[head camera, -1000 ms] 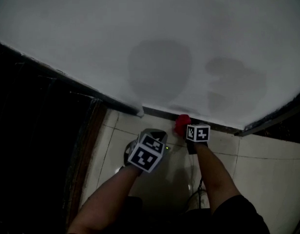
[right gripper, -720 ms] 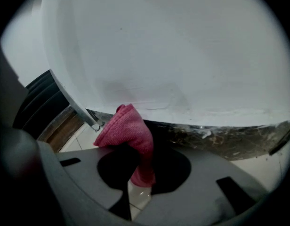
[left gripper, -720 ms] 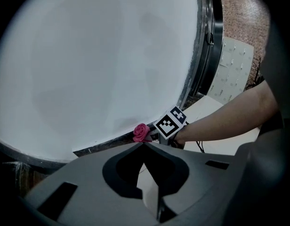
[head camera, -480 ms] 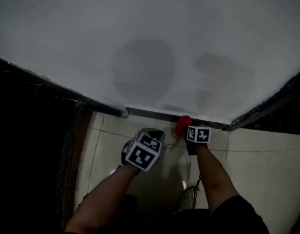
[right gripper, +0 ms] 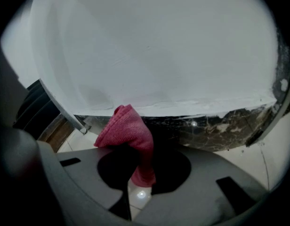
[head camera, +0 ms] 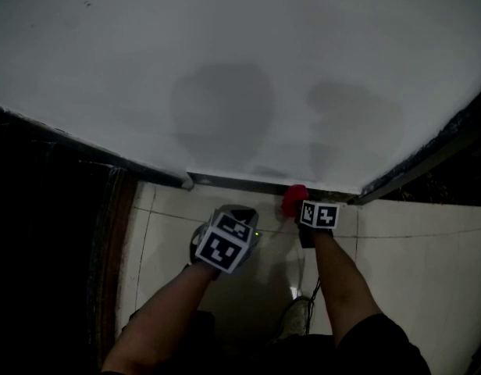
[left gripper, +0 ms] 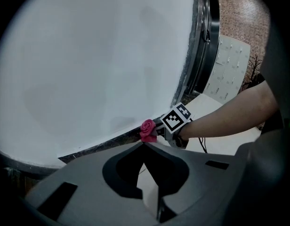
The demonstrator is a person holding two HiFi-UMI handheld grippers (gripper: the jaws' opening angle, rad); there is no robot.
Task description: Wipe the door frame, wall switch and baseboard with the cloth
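— Fingers (right gripper: 88,182) on the right gripper (right gripper: 141,149): what have they got?

— They are pinched tight on the cloth (right gripper: 128,131). A red fold is clamped between them. Its bunched end stands up past the tips, against the baseboard (right gripper: 220,126) or just short of it; I cannot settle whether they touch.

— So which step is this?

— The baseboard wipe, I judge. That dark marbled strip runs straight ahead of the fingers, under the white wall (right gripper: 159,46). Pale floor tiles (head camera: 412,248) lie beneath them.

— And the other one?

— The left gripper (left gripper: 145,145) has its fingers brought together on nothing. It hangs to the left of the working fingers and a little behind them, above the floor, near but apart.

— What does the next move ask?

— Pressing the cloth flat to the strip and drawing it sideways along it, low and level, I'd say. The grip needs to stay firm, since only a fold is caught. A brown wooden strip (right gripper: 55,133) lies off to the left of the fingers and is perhaps part of the door frame, so a leftward stroke would run toward it.
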